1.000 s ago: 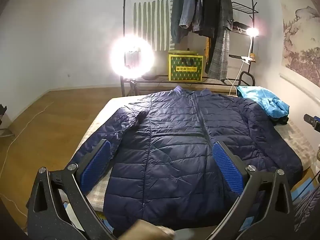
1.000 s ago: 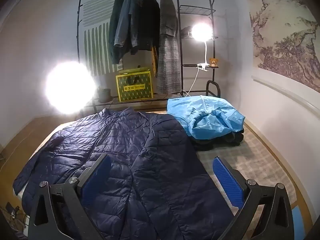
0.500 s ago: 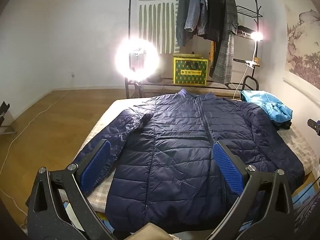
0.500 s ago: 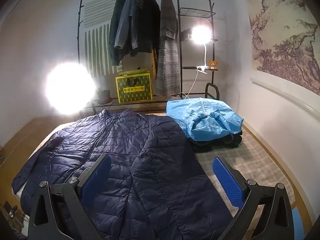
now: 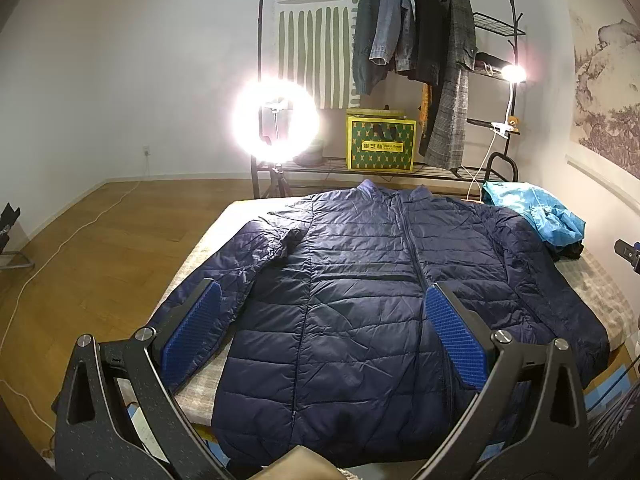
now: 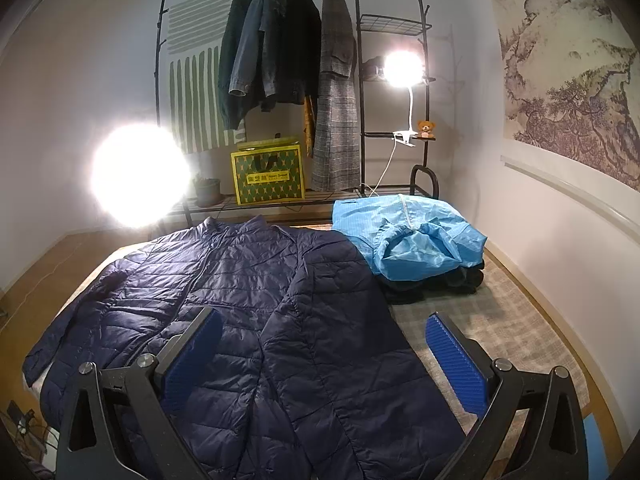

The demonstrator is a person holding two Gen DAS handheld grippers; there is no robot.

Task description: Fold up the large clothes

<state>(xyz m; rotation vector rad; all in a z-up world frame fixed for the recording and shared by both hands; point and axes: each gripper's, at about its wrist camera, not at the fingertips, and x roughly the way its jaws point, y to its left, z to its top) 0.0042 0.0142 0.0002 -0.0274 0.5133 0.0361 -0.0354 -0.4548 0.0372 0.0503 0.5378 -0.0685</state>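
Navy jacket (image 5: pixel 360 292) lies flat, its hem cut off behind both grippers' wide-spread, empty fingers (image 5: pixel 192 336).

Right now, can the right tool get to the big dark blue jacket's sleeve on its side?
Probably yes. The right tool is open and hovers above the navy jacket. That sleeve lies flat just below it with nothing on top; the light blue garment sits farther back.

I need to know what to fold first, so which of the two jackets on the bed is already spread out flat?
The navy quilted jacket, lying flat with its sleeves out. The light blue jacket sits bunched in a heap beside it.
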